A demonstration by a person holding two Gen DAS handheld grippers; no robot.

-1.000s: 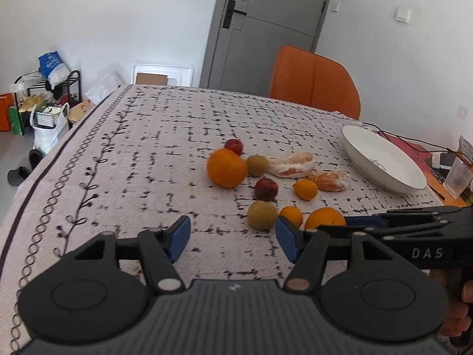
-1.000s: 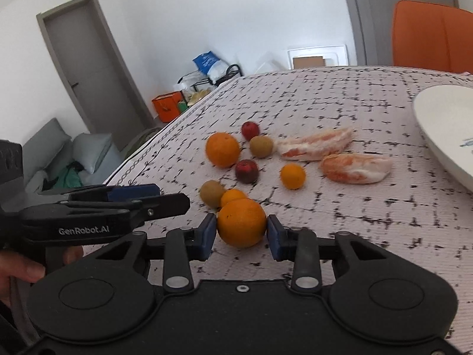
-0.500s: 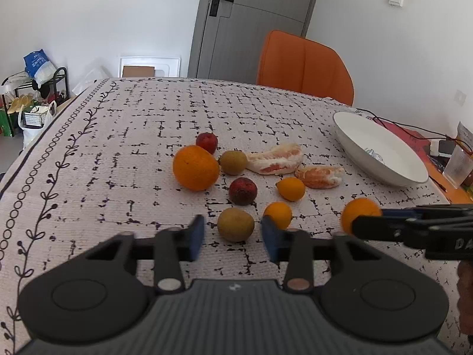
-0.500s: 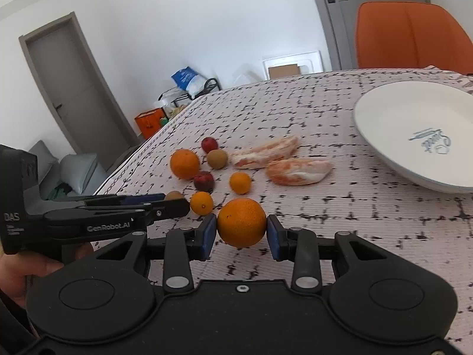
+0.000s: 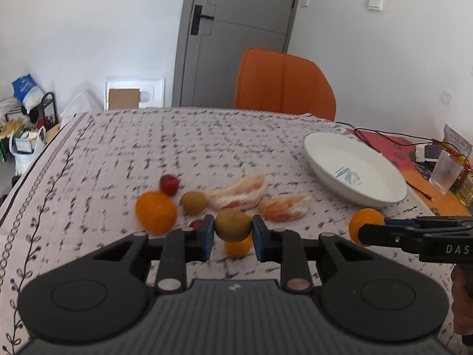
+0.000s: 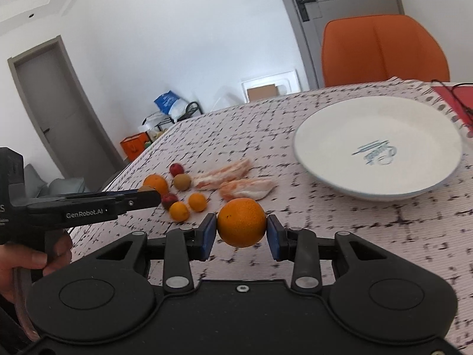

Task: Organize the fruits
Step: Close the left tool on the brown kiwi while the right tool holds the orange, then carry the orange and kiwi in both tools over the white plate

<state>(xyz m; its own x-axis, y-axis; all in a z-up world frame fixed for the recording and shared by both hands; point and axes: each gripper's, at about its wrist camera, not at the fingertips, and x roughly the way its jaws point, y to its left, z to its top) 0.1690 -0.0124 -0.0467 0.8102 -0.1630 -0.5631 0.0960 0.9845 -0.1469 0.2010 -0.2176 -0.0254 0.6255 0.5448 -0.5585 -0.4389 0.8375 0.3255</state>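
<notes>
Since half a second ago, left gripper (image 5: 232, 230) has closed on the round brown-green kiwi (image 5: 232, 225) and lifted it off the patterned cloth-covered table (image 5: 118, 159). Large orange (image 5: 155, 212), peeled pomelo segments (image 5: 236, 190) and a small mandarin (image 5: 238, 248) lie on the cloth. Right gripper (image 6: 241, 227) clamps a round orange (image 6: 241, 222) clear of the cloth, near the white shallow bowl (image 6: 377, 145).

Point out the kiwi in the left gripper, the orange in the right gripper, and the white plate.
kiwi (image 5: 232, 225), left wrist view, centre of its brown skin between the pads.
orange (image 6: 241, 222), right wrist view, middle of its peel.
white plate (image 6: 334, 183), right wrist view, its near rim.
</notes>
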